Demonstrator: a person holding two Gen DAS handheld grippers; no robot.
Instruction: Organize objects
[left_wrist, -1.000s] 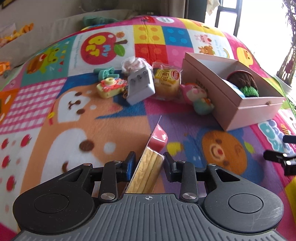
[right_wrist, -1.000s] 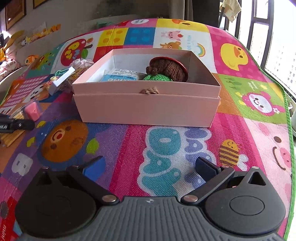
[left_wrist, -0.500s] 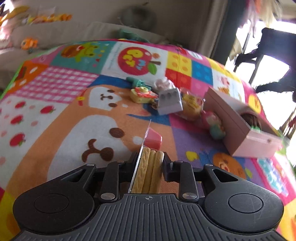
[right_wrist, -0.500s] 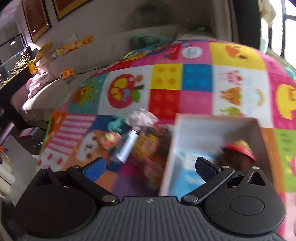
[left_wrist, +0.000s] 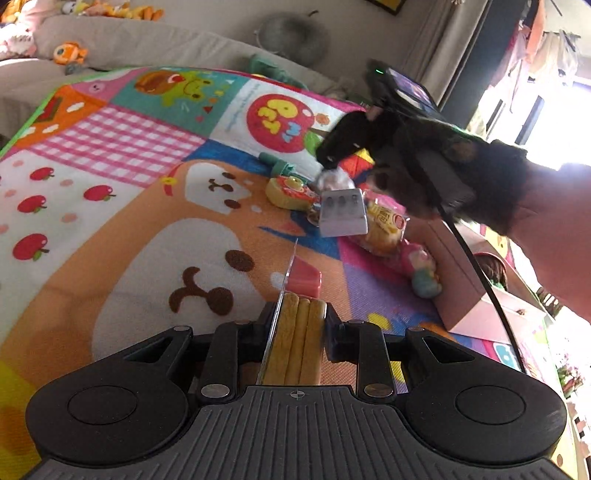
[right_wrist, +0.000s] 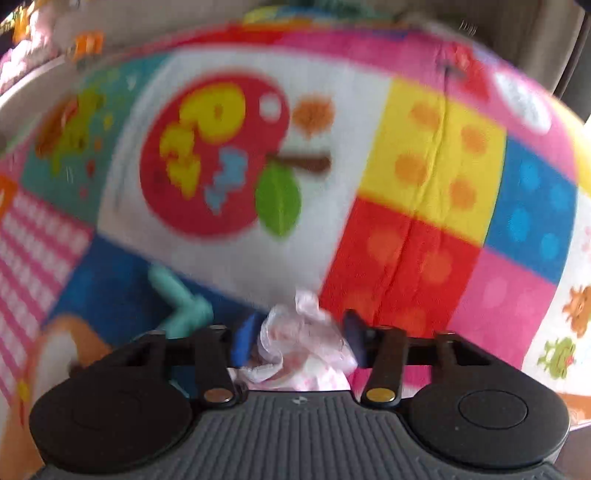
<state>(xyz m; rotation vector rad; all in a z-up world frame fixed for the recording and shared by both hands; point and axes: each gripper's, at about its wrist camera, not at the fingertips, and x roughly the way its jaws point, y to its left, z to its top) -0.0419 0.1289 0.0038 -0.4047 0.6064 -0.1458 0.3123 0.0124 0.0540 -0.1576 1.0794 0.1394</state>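
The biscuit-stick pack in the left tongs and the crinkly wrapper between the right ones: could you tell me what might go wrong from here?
1. The left tongs grip the biscuit-stick pack tightly; the sticks may crack.
2. The right tongs have just been closing around the pink-and-white wrapper; thin film may slip.
3. The grey block beside it might get knocked.

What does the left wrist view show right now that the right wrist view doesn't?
Left wrist only: the left gripper shut on a clear pack of biscuit sticks, the pink box, a grey block, and the right hand's device reaching in from the right.

Right wrist only: the right gripper, whose jaws have just been closing, with the crumpled pink-and-white wrapper between its blue pads.

Both: the colourful play mat with its red apple patch, and the teal toy.
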